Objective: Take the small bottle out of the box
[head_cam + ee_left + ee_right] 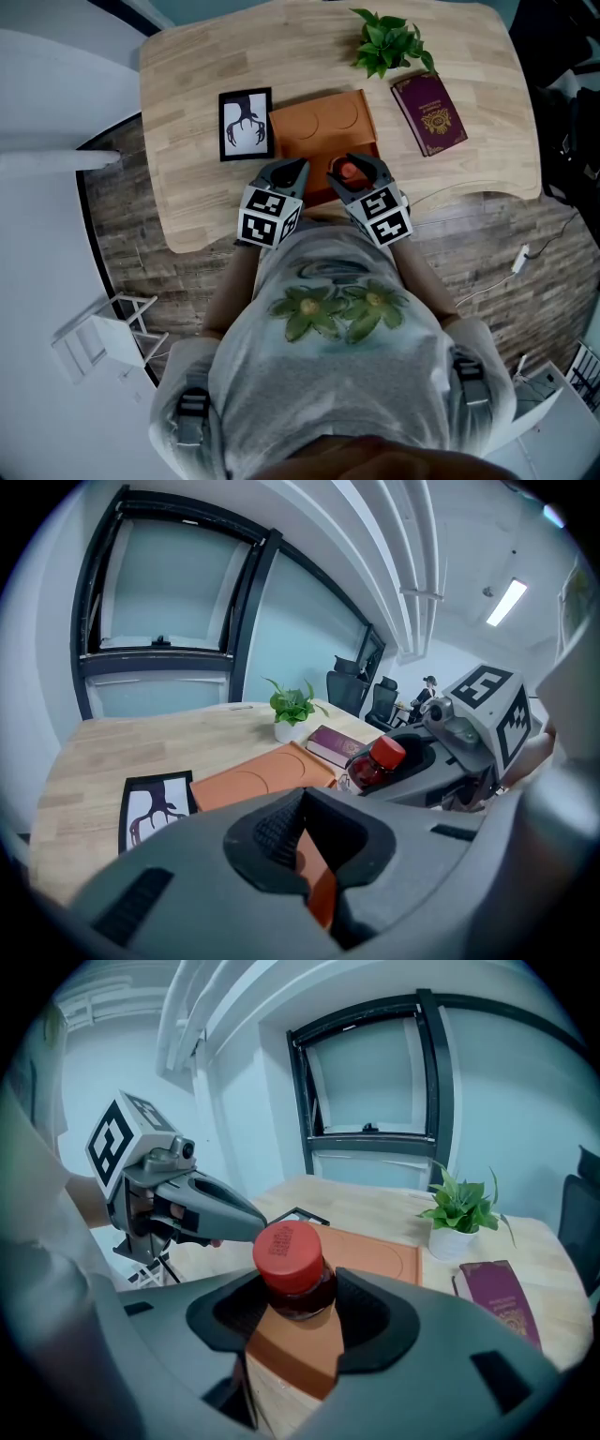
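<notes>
A small dark bottle with a red cap (291,1260) stands between the pads of my right gripper (294,1309), which is shut on it just above the near end of the flat orange box (375,1251). In the head view the bottle (346,171) shows as a red cap inside the right gripper (354,172) at the box's (319,127) front edge. My left gripper (305,841) is closed on the box's near edge, with orange card showing between its jaws. From the left gripper view the bottle (380,759) sits to the right, in the other gripper.
On the wooden table (187,216) a black-framed picture (245,124) lies left of the box. A potted plant (389,42) and a maroon booklet (428,112) lie to the box's right and back. A white stand (103,333) is on the floor at left.
</notes>
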The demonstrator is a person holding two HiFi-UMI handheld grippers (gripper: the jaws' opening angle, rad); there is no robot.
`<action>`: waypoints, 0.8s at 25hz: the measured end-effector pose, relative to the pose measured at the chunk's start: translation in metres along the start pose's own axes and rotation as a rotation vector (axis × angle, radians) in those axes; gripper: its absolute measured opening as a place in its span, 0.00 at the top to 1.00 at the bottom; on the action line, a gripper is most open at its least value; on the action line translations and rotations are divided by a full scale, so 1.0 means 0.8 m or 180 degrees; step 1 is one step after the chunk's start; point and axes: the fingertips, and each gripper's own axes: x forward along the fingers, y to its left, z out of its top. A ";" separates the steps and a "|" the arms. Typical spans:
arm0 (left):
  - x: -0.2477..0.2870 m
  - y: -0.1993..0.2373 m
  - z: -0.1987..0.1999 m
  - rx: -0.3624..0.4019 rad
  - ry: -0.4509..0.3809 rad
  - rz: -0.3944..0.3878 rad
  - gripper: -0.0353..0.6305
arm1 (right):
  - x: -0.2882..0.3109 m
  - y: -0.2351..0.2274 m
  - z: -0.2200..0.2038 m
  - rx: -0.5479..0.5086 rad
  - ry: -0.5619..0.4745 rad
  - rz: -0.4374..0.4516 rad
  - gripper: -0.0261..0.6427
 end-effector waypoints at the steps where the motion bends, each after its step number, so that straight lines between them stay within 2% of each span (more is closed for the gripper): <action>1: 0.000 0.000 0.000 0.0000 0.0002 -0.0002 0.94 | -0.002 0.000 0.002 0.0005 -0.0019 -0.0002 0.63; 20: 0.002 -0.001 0.001 0.0018 0.0012 -0.0018 0.94 | -0.024 0.001 0.030 -0.0008 -0.0209 0.0031 0.63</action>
